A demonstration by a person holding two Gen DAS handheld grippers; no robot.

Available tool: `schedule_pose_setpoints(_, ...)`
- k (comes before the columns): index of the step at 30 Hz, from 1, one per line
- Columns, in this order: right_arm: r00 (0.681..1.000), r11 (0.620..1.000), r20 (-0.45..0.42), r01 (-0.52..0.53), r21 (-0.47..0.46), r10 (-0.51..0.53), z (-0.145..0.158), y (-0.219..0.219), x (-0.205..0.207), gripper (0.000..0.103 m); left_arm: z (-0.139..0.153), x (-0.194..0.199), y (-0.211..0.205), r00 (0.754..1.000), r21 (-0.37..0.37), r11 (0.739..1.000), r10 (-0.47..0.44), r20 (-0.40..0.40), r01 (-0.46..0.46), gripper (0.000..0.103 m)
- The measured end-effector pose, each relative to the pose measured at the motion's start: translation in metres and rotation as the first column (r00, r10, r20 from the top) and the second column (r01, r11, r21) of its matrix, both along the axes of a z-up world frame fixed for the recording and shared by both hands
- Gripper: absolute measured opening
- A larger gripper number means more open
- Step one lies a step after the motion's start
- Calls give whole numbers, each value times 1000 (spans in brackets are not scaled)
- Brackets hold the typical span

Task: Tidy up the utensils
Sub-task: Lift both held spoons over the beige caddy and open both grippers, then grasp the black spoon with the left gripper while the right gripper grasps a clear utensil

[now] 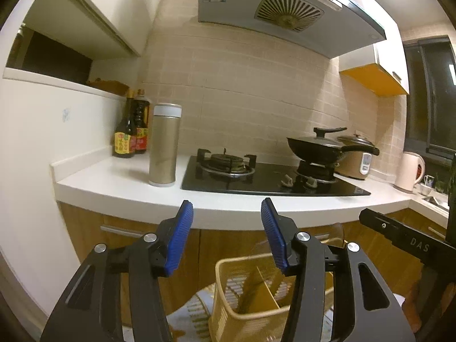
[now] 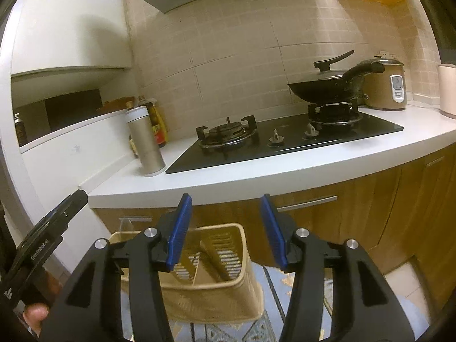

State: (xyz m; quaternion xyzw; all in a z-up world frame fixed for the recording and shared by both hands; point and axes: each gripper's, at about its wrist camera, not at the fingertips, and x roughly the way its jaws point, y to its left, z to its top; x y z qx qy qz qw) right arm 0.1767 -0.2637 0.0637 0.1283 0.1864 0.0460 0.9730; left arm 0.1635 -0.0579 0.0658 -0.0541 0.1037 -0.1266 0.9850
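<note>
A beige slotted utensil basket (image 1: 228, 307) with inner dividers stands on a patterned cloth (image 1: 188, 313) in front of the wooden cabinets. I see no utensils in its visible compartments. My left gripper (image 1: 226, 203) hovers above and just before the basket, open, with nothing between its blue pads (image 1: 179, 233). My right gripper (image 2: 226, 198) is likewise open and empty above the same basket (image 2: 216, 293). Each gripper shows at the edge of the other's view: the right one's black body (image 1: 399, 236) and the left one's body (image 2: 51, 228), held by a hand (image 2: 34, 316).
Behind the basket runs a white countertop (image 1: 119, 179) with a black gas hob (image 1: 270, 179), a lidded wok (image 1: 316, 145), a rice cooker (image 1: 356, 159), a metal flask (image 1: 164, 145), sauce bottles (image 1: 128, 131) and a kettle (image 1: 410, 171). Cabinet doors with handles (image 2: 307, 203) lie below.
</note>
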Motion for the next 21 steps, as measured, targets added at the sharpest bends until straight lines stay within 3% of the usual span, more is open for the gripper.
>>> schedule_pose_setpoints(7,999,999,-51,-19,-34,17,17,7,-28,47,13,-21,19,993,-78,993,-90,-78,84,48)
schedule_pose_setpoints(13,983,998,-177,-58,-39,50,29,11,-46,47,25,-36,36,971,-137,982,-157,-179,134,48)
schedule_pose_setpoints(17,948,994,-307,-105,-43,86,19,16,-53,47,17,-47,36,928,-139,973,-221,-299,186,48)
schedule_pose_setpoints(21,874,987,-466,-159,-14,134,-7,21,-53,47,-9,-60,28,860,-123,963,-268,-435,239,48)
